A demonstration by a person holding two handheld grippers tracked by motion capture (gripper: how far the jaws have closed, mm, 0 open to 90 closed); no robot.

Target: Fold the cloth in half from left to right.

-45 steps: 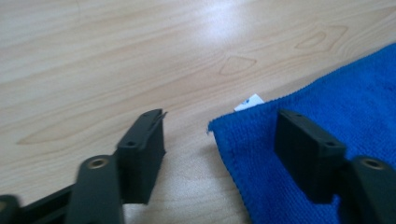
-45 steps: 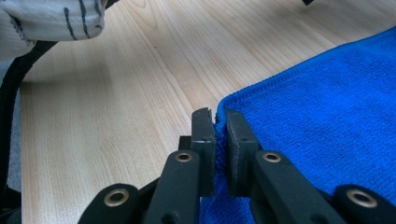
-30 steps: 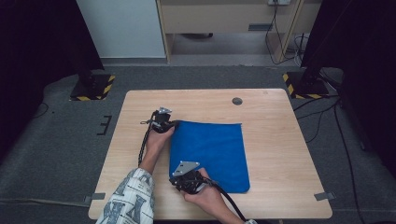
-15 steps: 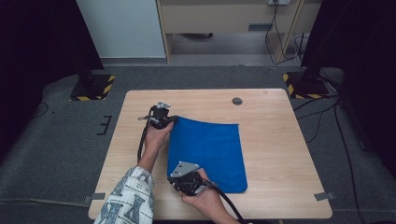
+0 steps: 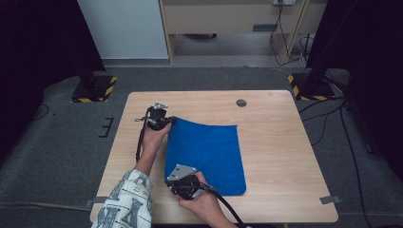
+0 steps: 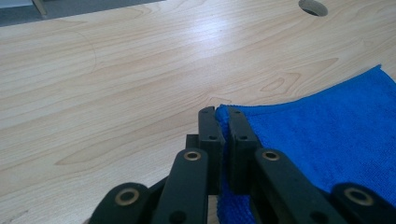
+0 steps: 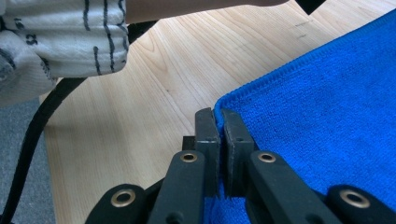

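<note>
A blue cloth (image 5: 209, 154) lies spread on the wooden table (image 5: 280, 156). My left gripper (image 5: 167, 122) is shut on the cloth's far left corner and holds it just off the wood. In the left gripper view the left gripper (image 6: 222, 114) pinches the blue cloth's (image 6: 327, 126) corner between its black jaws. My right gripper (image 5: 175, 189) is shut on the cloth's near left corner by the table's front. In the right gripper view the right gripper (image 7: 218, 116) clamps the hemmed corner of the blue cloth (image 7: 322, 112).
A round cable hole (image 5: 241, 102) sits in the table near its far edge. A patterned sleeve (image 5: 124, 202) and black cable (image 5: 140, 140) cross the table's left front. Yellow-black stand bases (image 5: 92, 90) rest on the floor beyond the table.
The left gripper has lifted the far left corner and drawn it a little left and away. The cloth's left edge has shifted with it. The right gripper stays at the near corner.
</note>
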